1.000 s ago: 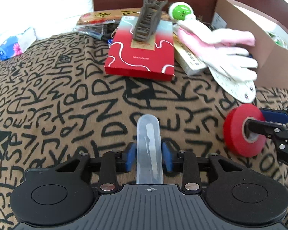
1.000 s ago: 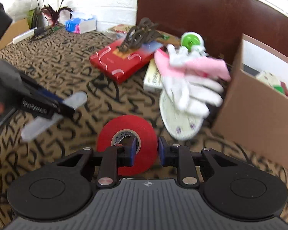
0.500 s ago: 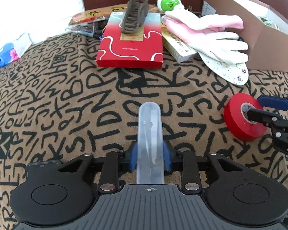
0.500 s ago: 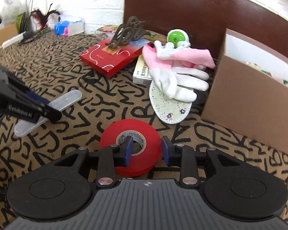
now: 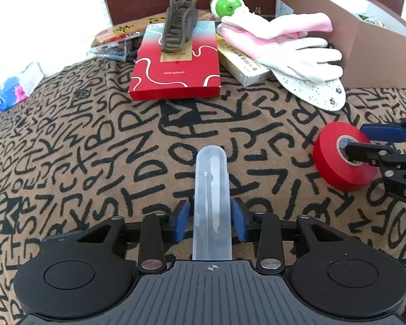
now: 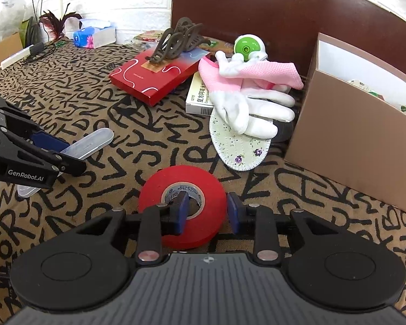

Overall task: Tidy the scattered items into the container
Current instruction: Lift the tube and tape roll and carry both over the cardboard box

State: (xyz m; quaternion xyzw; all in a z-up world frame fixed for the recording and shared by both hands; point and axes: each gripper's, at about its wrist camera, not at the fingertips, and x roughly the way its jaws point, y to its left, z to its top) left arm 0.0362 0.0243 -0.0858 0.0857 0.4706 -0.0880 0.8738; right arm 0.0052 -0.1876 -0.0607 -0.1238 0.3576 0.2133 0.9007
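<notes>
Left gripper (image 5: 210,220): blue pads sit either side of a clear plastic case (image 5: 211,189), with a sliver of gap visible on both sides. It reads as loosened around the case, not squeezing it, though contact at the pad faces cannot be ruled out. The case's long axis runs straight forward along the fingers, rounded end pointing away, and something thin and pale is inside. In the right view the case (image 6: 90,144) lies low on or just over the patterned cloth (image 5: 67,140).

Right gripper (image 6: 208,210): one finger is inside the core of the red tape roll (image 6: 182,199), the other outside its rim with a small gap. It straddles the ring wall, and whether it bites cannot be told. The roll appears to lie flat on the cloth.

Key relation: the cardboard box (image 6: 346,135), the likely container, stands ahead and to the right of both grippers. The right gripper is nearer to it, so the tape looks like the shorter carry. The left has to cross further right with the case.

Between the grippers and the box lies a white-pink glove (image 6: 251,100) on an insole (image 6: 238,146), touching or just beside the box wall. Further back are a red flat box (image 5: 176,67) with a brown hair claw (image 5: 178,24) on top, a small carton (image 5: 243,62) and a green-white round gadget (image 6: 247,46). All are outside the box, so most of the tidying is still to do.
</notes>
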